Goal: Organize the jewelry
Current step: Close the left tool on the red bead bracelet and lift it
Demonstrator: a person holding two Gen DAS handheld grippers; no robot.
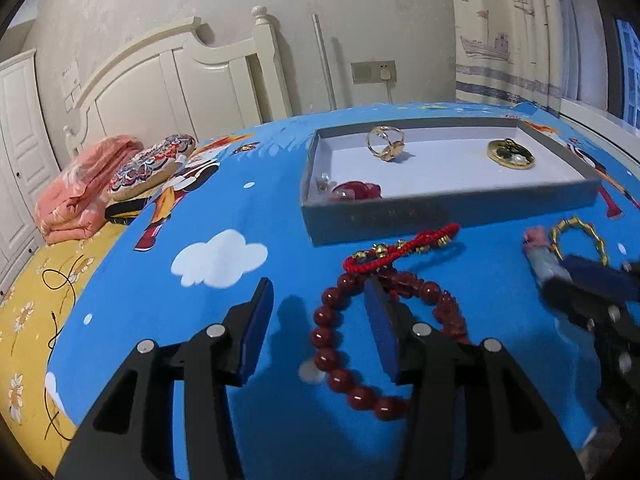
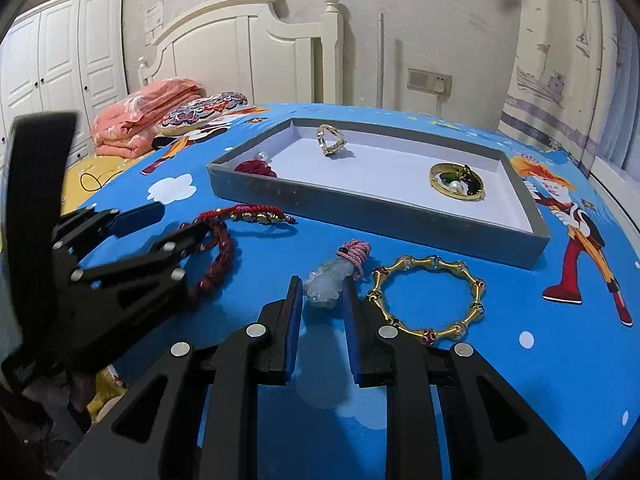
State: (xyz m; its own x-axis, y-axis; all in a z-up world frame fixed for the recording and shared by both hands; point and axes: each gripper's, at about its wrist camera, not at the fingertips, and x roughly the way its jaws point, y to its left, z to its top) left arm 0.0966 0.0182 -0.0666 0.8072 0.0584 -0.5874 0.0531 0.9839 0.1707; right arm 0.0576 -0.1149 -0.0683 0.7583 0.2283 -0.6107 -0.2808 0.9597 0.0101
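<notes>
A dark red bead bracelet [image 1: 325,340] lies on the blue cartoon sheet. My left gripper [image 1: 318,292] is open, the bracelet's left arc lies between its blue pads, and its right finger rests inside the loop. My right gripper [image 2: 322,286] is shut on a pale jade pendant [image 2: 326,280] with a pink cord, low over the sheet. A red cord bracelet [image 1: 400,246] lies just beyond the beads. A gold bamboo bangle [image 2: 428,300] lies right of the pendant. The grey tray [image 2: 280,196] holds a gold ring [image 2: 330,140], a round gold brooch [image 2: 456,182] and a red flower piece [image 2: 254,168].
A folded pink blanket [image 1: 80,196] and a patterned cushion [image 1: 152,164] lie at the far left by the white headboard [image 1: 172,80]. A black cable [image 1: 60,280] trails over the yellow sheet at the left. A white wardrobe [image 2: 60,52] stands behind.
</notes>
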